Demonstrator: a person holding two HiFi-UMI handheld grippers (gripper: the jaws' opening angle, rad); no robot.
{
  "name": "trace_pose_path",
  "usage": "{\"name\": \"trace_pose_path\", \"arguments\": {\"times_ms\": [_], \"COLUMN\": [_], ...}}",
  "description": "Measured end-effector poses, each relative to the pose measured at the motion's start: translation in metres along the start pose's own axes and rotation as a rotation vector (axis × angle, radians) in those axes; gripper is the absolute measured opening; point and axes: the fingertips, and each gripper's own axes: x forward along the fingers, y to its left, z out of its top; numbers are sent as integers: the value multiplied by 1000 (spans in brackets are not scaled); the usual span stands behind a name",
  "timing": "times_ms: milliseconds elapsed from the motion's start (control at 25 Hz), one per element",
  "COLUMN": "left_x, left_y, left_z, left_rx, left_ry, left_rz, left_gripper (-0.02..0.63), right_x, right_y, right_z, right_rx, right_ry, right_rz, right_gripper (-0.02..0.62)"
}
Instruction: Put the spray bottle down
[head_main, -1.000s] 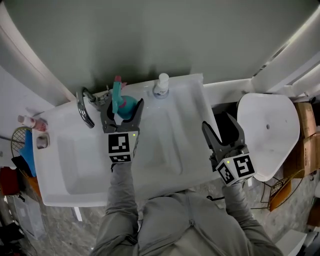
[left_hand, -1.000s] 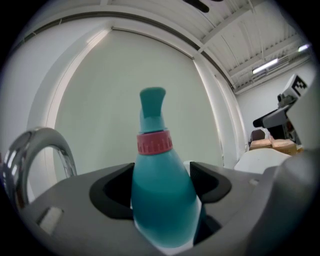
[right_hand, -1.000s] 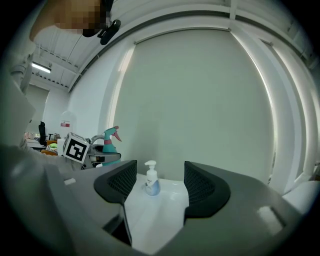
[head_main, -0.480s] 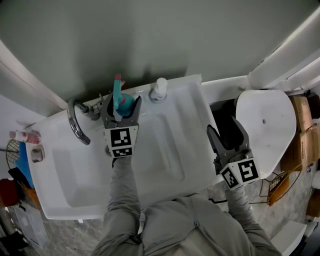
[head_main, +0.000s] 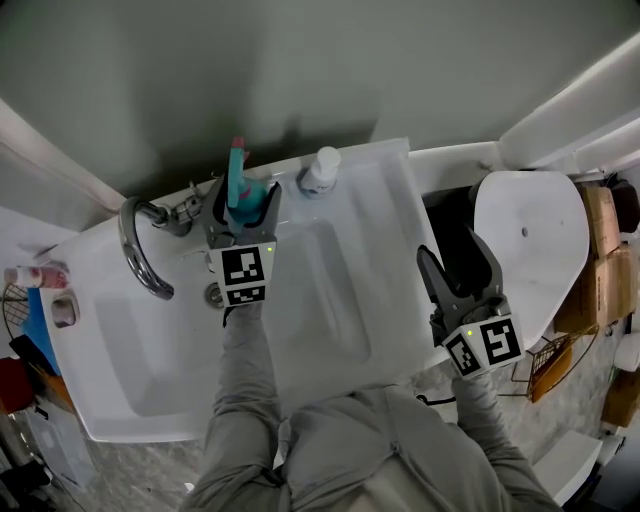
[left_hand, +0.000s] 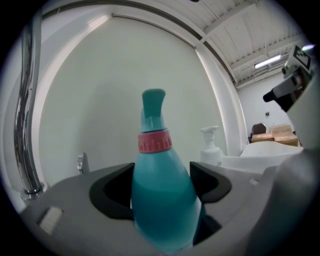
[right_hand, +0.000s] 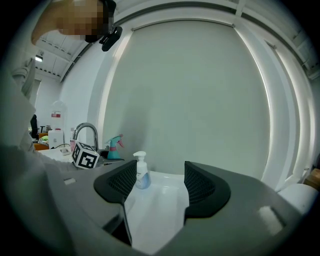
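Bottle: teal bottle (left_hand: 162, 205) with a pink collar and teal spray head, upright, at the back of the sink (head_main: 150, 360) by the wall (head_main: 300, 70).
Bottle base: hidden in both views, so cannot tell whether it rests on the ledge.
Left gripper: left gripper (head_main: 243, 198) has its jaws closed onto the bottle's wide lower body, one pad on each side (neck and head stand clear above the jaws).
Left arm: grey sleeve (head_main: 245, 370) reaches across the basin toward the back edge.
Faucet: chrome faucet (head_main: 138, 255) just beside the bottle on the left, its arc curving over the basin.
Pump bottle: white pump bottle (head_main: 322, 170) near the bottle on the right, on the same back ledge, apart from it.
Right gripper: right gripper (right_hand: 155, 187) has its jaws wide apart with nothing held; only the sink and the far pump bottle show between them.
Right gripper position: over the sink's right edge, well apart from the bottle.
Toilet: white toilet (head_main: 530, 250) beyond the right gripper, beside the sink.
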Motion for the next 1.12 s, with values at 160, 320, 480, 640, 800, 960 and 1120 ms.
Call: {"name": "trace_pose_path", "arguments": {"times_ms": [160,320,480,640,800,960,1120], "left_x": [4,5,4,5,5,2,-3], "left_y": [-4,-4,-4,-4,-6,-4,-4], "left_z": [-7,-9,-8,-10,-8,-2,6], "left_rx": [0,-1,4,7,10,12,17], "left_ry": [8,1,-8,-7,-12,-24,-38], "left_rz": [-6,0,8,6,-1,6,8], "left_gripper": [390,390,390,390,390,390,390], "right_x": [2,3,3,2,0,-1,-1], "right_y": [-3,-3,-3,-3,-4,-3,-2], "right_z": [-2,-4,-4,-4,-4,-3,0], "right_rx": [-2,-3,-4,-3,-6,-4,-1], "right_ry": [4,9,9,8,7,1,-9], "right_rz": [-8,-8,-6,-7,-10,-7,-4], "right_gripper": [290,290,290,290,290,290,290]}}
